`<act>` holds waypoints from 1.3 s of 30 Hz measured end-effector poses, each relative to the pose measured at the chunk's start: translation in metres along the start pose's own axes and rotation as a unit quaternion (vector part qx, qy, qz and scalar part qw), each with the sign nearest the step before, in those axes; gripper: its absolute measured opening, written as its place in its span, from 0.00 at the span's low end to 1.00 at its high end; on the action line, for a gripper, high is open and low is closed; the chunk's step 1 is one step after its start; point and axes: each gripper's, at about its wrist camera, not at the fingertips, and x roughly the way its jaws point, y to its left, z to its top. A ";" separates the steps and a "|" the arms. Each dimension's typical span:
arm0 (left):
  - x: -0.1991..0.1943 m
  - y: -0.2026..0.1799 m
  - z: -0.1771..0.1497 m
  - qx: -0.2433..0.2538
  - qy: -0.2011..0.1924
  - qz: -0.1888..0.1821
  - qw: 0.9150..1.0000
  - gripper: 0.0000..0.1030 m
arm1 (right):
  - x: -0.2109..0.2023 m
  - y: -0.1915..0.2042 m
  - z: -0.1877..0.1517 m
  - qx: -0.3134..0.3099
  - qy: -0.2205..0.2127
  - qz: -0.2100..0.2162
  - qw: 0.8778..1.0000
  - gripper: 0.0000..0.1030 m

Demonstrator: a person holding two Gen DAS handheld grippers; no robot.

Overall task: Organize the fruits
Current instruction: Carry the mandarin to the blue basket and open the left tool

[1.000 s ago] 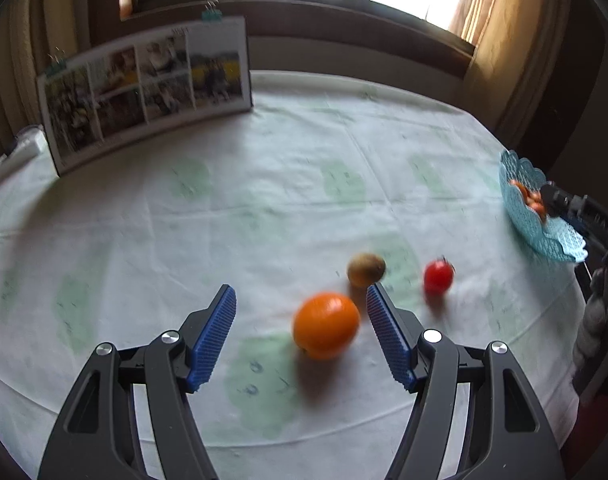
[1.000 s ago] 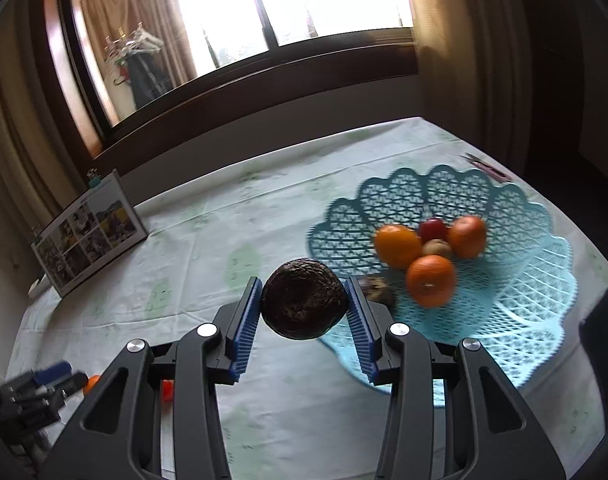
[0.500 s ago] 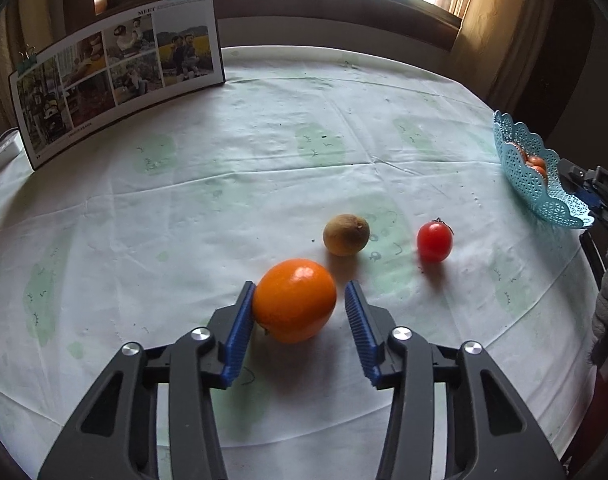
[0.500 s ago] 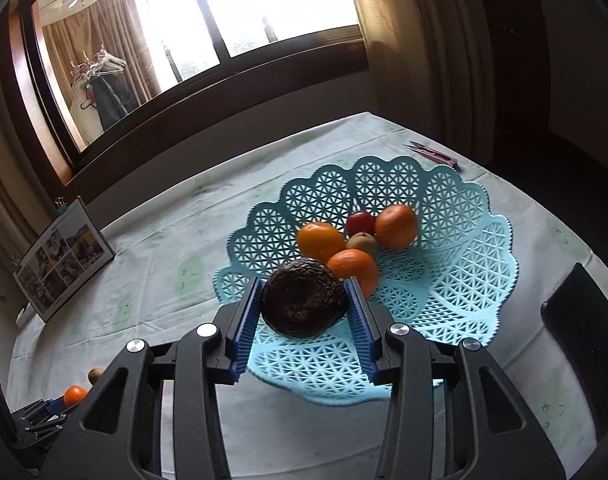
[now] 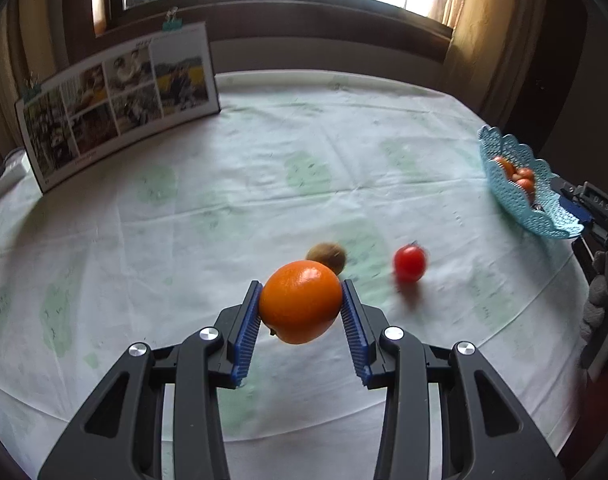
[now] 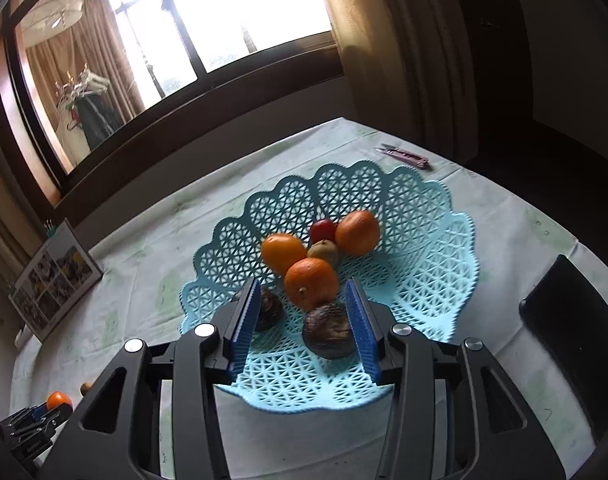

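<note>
Orange (image 5: 300, 307) now lifted; avocado (image 6: 327, 332) dropped into basket (image 6: 431, 280).

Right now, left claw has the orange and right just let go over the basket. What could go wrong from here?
1. The orange is held by the left claw only at its two sides, above the tablecloth; a fast swing could slip it.
2. The dark fruit lies beside the open right claw; pulling back carelessly could knock it.
3. The tomato and kiwi lie loose and may roll if bumped.

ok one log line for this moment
left gripper: shut on orange | right gripper: open over basket | avocado: in basket
</note>
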 end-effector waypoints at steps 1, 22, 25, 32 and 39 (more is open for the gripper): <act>-0.002 -0.004 0.002 0.003 -0.003 -0.001 1.000 0.39 | -0.001 -0.003 0.001 0.004 -0.003 -0.002 1.000 0.45; -0.002 -0.163 0.064 0.119 -0.050 -0.113 0.985 0.39 | -0.029 -0.028 -0.009 0.015 -0.119 -0.072 0.990 0.54; 0.008 -0.186 0.069 0.132 -0.048 -0.130 0.981 0.39 | -0.033 -0.032 -0.010 0.024 -0.129 -0.074 0.989 0.54; 0.032 -0.220 0.076 0.147 -0.036 -0.153 0.977 0.39 | -0.036 -0.039 -0.010 0.042 -0.129 -0.081 0.987 0.54; 0.047 -0.233 0.076 0.151 -0.025 -0.163 0.975 0.39 | -0.040 -0.040 -0.010 0.045 -0.134 -0.085 0.986 0.57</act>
